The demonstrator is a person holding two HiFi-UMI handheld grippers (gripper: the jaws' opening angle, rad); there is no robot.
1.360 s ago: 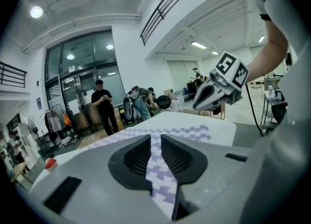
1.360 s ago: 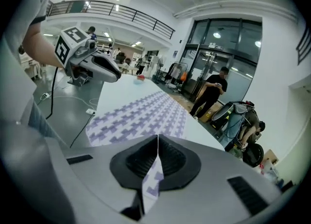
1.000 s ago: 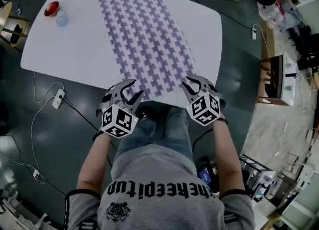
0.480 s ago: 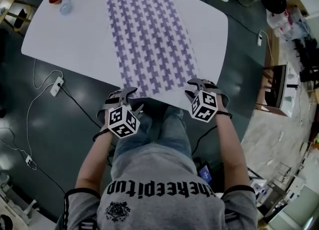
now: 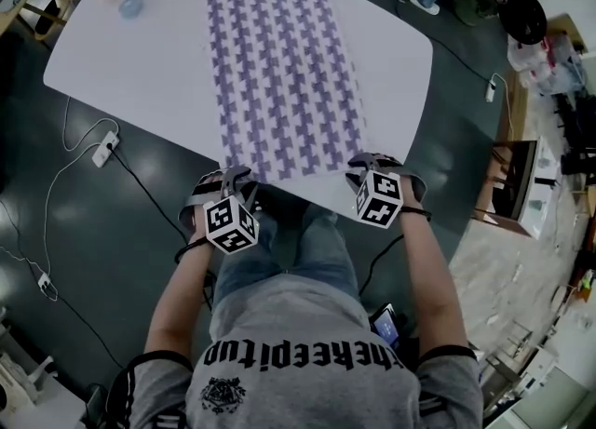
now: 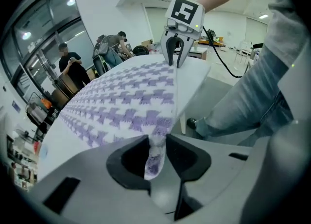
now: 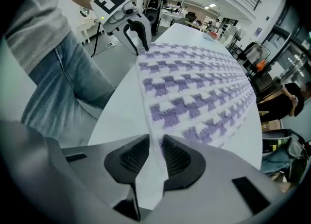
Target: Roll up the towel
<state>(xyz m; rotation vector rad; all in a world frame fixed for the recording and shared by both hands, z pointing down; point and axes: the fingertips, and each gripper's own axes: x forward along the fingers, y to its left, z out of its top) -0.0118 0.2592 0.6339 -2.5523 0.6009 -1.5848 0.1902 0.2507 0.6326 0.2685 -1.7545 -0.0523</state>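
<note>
1. Your left gripper (image 6: 156, 143) points steeply down at the near edge of the table (image 5: 140, 83). Its marker cube faces up towards your head.
2. Its jaws have just been closing and now pinch the near left corner of the towel (image 5: 279, 64). A tuft of purple-and-white cloth stands up between the pads.
3. Your right gripper (image 7: 155, 146) also points steeply down, at the near right corner, with its cube turned up as well.
4. Its jaws have just been closing too. They are narrowed onto the towel's white edge, which runs up between the ribbed pads.
5. Both your forearms reach forward, one on either side of your legs. The grippers sit side by side, the towel's width apart.
6. The towel lies flat and unrolled, running lengthwise from the near edge of the table towards the far edge. Only the two pinched corners are lifted.
</note>
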